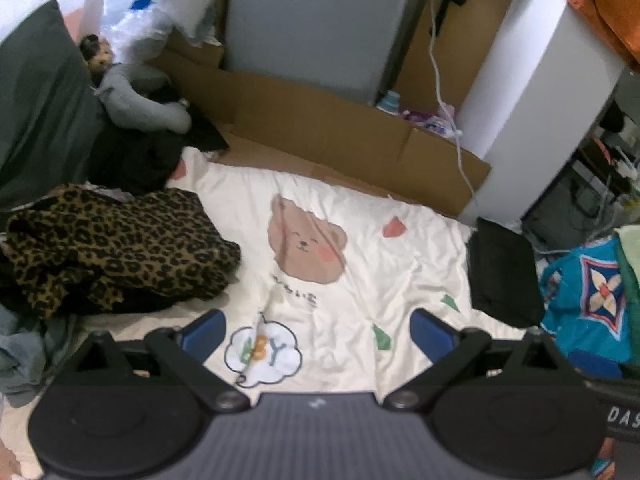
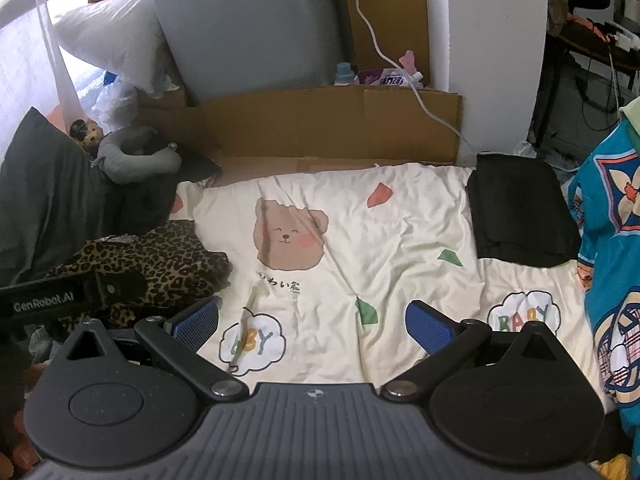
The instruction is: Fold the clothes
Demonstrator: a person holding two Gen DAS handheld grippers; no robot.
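The left gripper point(image 1: 316, 330) fills the bottom of its own view, its black arms and grey body closest to the lens. Its jaws stand spread wide and released, the two blue pads point(image 1: 204, 330) far apart with nothing between them; they hang over the cream bed cover point(image 1: 360, 216) and touch no garment. Directly between and just ahead of these jaws lies a printed cloud with coloured letters point(image 1: 262, 354), and farther ahead a brown bear face point(image 1: 306, 240).

To the left of the left jaws, a leopard-print garment point(image 1: 116, 248) lies crumpled in a heap on the cover, with darker cloth under its edge. To the right and ahead, a black folded garment point(image 1: 502, 272) rests flat at the cover's edge, beside a blue patterned fabric point(image 1: 588, 296).

The right gripper point(image 2: 312, 322) is likewise released, its jaws wide apart and empty, the blue ribbed pads point(image 2: 198, 322) held above the same cover point(image 2: 400, 220) without contact that can be seen. The bear print point(image 2: 288, 236) sits ahead of the jaws. The leopard-print garment point(image 2: 148, 268) lies left of them, partly behind the other gripper's black strap. The black folded garment point(image 2: 520, 212) lies ahead and to the right, near the blue patterned fabric point(image 2: 608, 240).

Beyond the cover, flattened cardboard point(image 2: 320, 124) leans against a grey cabinet point(image 2: 248, 28), and a grey neck pillow point(image 2: 136, 152) rests far left ahead.
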